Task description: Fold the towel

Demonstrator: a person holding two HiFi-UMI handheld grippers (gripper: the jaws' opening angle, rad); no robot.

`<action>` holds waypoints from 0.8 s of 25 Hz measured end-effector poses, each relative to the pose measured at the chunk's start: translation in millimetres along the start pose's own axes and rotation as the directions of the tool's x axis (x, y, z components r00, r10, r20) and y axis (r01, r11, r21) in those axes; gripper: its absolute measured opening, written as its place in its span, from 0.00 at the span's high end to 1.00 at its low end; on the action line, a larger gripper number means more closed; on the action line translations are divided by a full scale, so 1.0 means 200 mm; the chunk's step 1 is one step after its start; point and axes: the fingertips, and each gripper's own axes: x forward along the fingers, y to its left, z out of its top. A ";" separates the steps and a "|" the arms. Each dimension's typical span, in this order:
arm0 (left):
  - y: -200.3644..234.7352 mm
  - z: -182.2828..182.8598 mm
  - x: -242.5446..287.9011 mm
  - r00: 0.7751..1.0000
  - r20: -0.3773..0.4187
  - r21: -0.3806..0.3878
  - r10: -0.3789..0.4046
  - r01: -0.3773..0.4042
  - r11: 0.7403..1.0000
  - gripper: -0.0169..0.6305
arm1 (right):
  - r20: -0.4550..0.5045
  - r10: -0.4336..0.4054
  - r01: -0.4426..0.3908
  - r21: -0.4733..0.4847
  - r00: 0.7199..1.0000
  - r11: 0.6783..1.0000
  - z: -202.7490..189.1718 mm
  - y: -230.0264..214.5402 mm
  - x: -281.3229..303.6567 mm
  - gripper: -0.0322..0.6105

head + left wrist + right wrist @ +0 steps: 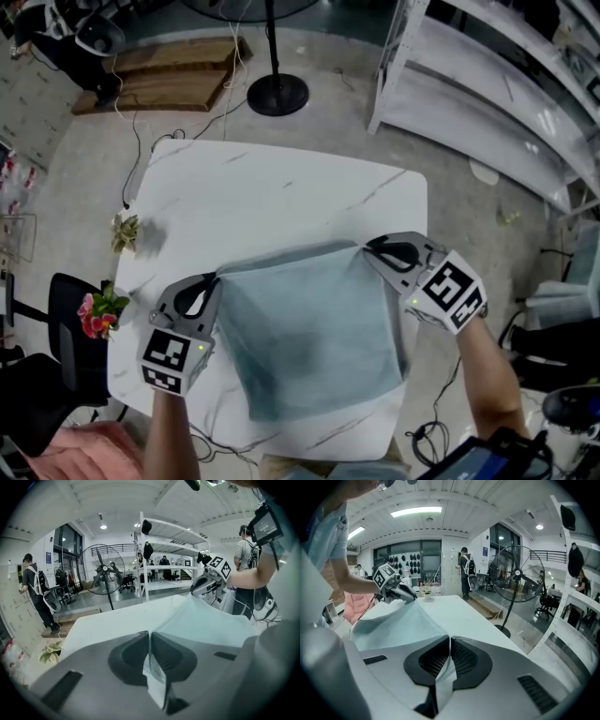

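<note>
White marble-look table (pixel 281 197) stands on a grey workshop floor, seen from the head view. Beyond it is the round base of a standing fan (pixel 277 94), and a white shelf rack (pixel 487 84) is at the upper right. The towel (pixel 309 337), pale blue-grey, lies on the near half of the table. Its far edge runs between the left gripper (pixel 216 277) and the right gripper (pixel 367 249), one at each far corner. A small green plant (pixel 125 232) stands on the table's left edge. Its pot is too small to make out here. Pink flowers (pixel 98 314) show just off the table's left side.

From the left gripper view, the two jaws are pressed together, with a thin corner of the towel pinched between them. The cloth spreads away to the right over the table, up to the right gripper (pixel 195 591), which holds the other corner a little raised. The fan and the shelf rack stand behind.

From the right gripper view, the jaws are also closed tight, with a strip of towel caught between the pads. The towel reaches left to the left gripper (pixel 411 599). Beside it, on the far end of the table, the plant sits in a small white pot (pixel 425 594).
</note>
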 end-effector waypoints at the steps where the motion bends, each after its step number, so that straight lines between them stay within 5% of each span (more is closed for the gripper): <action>1: 0.01 -0.01 0.01 1.000 -0.006 -0.010 -0.002 0.002 1.000 0.93 | -0.007 0.000 0.000 -0.002 1.000 1.000 0.00 -0.01 0.01 0.91; 8: 0.08 -0.15 0.16 0.995 -0.096 -0.086 -0.008 0.000 0.996 0.93 | -0.053 -0.011 0.013 0.044 0.999 0.999 -0.12 -0.09 0.21 0.90; 13: 0.11 -0.25 0.26 0.986 -0.159 -0.057 0.041 -0.051 0.997 0.90 | -0.138 -0.053 0.061 0.056 0.989 0.997 -0.26 -0.14 0.35 0.89; 20: 0.16 -0.28 0.31 0.985 -0.159 -0.114 0.062 -0.081 0.990 0.87 | -0.171 -0.065 0.088 0.128 0.983 0.988 -0.30 -0.17 0.40 0.88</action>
